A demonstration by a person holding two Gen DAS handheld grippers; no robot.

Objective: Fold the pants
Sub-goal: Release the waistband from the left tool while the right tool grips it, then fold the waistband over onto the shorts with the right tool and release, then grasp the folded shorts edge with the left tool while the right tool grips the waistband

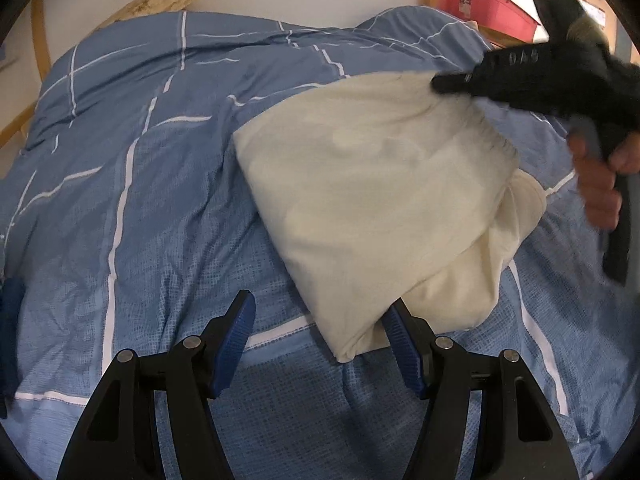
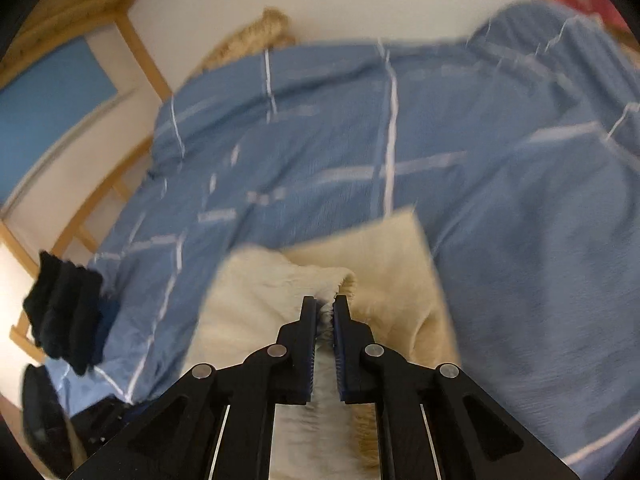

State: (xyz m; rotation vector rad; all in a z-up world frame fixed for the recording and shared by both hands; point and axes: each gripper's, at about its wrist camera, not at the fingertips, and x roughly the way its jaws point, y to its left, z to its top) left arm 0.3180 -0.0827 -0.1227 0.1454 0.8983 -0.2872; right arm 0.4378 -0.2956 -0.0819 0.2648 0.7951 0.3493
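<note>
Left gripper [image 1: 318, 340]: spread wide, empty, near corner of the cream soft-fabric pants [image 1: 372, 200] just beside its right pad; likely released after a fold. Pants lying folded on the blue white-striped duvet [image 1: 140, 152], right of centre. Right gripper [image 2: 324, 308]: nearly closed, pinching a bunched cream edge, probably to carry it over. Only the right wrist view shows the pinch, plus dark folded clothes [image 2: 64, 312] far left.

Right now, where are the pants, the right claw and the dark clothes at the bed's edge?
pants [image 1: 372, 184], left wrist view, middle of the folded cream cloth.
right claw [image 2: 325, 308], right wrist view, between its fingertips, pinching the pants' edge.
dark clothes [image 2: 64, 308], right wrist view, middle of the pile.
</note>
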